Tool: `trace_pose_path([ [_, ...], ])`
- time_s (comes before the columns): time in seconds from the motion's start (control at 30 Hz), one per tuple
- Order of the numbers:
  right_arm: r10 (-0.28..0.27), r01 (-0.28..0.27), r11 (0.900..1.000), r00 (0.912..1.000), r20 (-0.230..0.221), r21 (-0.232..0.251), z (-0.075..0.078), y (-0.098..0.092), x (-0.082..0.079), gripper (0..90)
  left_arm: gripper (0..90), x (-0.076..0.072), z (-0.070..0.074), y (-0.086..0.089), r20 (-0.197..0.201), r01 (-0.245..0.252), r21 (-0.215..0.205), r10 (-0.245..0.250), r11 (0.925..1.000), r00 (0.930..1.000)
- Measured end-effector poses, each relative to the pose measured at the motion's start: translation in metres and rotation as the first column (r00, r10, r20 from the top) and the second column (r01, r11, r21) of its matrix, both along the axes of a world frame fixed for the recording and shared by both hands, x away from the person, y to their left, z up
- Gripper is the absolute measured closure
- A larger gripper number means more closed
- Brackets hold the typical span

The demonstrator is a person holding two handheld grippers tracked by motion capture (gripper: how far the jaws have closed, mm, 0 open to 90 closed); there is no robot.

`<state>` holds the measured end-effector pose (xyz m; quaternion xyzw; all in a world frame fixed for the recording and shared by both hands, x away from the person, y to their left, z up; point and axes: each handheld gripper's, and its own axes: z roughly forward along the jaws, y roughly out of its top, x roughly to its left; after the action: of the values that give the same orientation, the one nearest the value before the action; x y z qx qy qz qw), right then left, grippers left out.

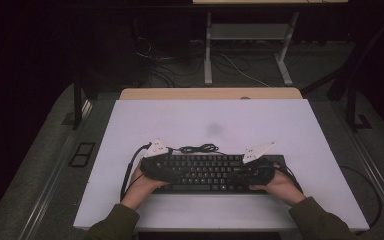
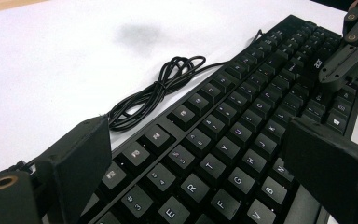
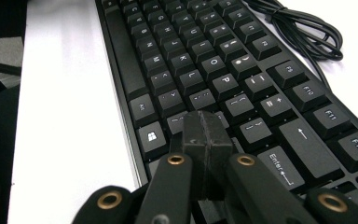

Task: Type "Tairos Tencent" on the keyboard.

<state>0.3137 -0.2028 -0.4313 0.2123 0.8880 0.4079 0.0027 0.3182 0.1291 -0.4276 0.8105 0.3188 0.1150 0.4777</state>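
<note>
**Jaws pinched over the right-hand keys**

The keyboard (image 1: 207, 172) lies along the near edge of the white board (image 1: 210, 125), square to it and close to my side, its cable (image 1: 198, 148) bunched in a loose coil just behind its far edge. I have both grippers over it, one at each end.

My right gripper (image 3: 207, 130) is clenched with nothing between the jaws: in the right gripper view the two pads meet in one blunt tip, poised low over the keys just left of Enter, near the Windows key. Whether the tip actually touches a keycap I cannot tell. My left gripper (image 2: 196, 158) is released, jaws standing wide apart over the left letter keys, around R, T, F and G, holding nothing.

I read this as a key-pressing step, the shut right jaws serving as a single poking finger. The next move calls for a short, straight dip onto one keycap, centred so the tip does not catch its neighbour, then a clean lift. The left gripper should stay clear, or steady the keyboard's left end if it slides.
</note>
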Motion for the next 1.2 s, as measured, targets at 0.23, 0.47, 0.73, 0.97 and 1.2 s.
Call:
trace_pose_path([
  [0.23, 0.009, -0.009, 1.0, 1.0, 0.0, -0.026, -0.0021, 0.0016, -0.0007, 89.4, 7.5, 0.0, -0.0003, -0.0004, -0.003, -0.003, -0.002, 0.003, 1.0, 1.0],
  [0.47, 0.011, -0.011, 0.999, 0.9999, 0.001, -0.047, -0.0041, 0.0033, -0.0019, 89.5, 8.0, 0.0005, -0.0008, -0.0007, -0.005, 0.004, 0.009, -0.004, 0.9999, 1.0],
  [0.73, 0.012, -0.012, 0.999, 0.9999, 0.002, -0.047, -0.0041, 0.0034, -0.0019, 89.4, 26.5, 0.0011, -0.001, -0.0018, -0.017, 0.016, 0.032, -0.016, 0.9994, 0.9997],
  [0.97, 0.012, -0.012, 0.999, 0.9999, 0.0, -0.047, -0.0041, 0.0034, -0.0019, 89.5, 51.9, 0.003, -0.0018, -0.0042, -0.06, 0.045, 0.033, -0.043, 0.9985, 0.9973],
  [1.2, 0.013, -0.013, 0.999, 0.9999, 0.0, -0.048, -0.0041, 0.0034, -0.0017, 89.5, 88.0, 0.0044, -0.0019, -0.0076, -0.088, 0.073, 0.077, -0.067, 0.9944, 0.9939],
])
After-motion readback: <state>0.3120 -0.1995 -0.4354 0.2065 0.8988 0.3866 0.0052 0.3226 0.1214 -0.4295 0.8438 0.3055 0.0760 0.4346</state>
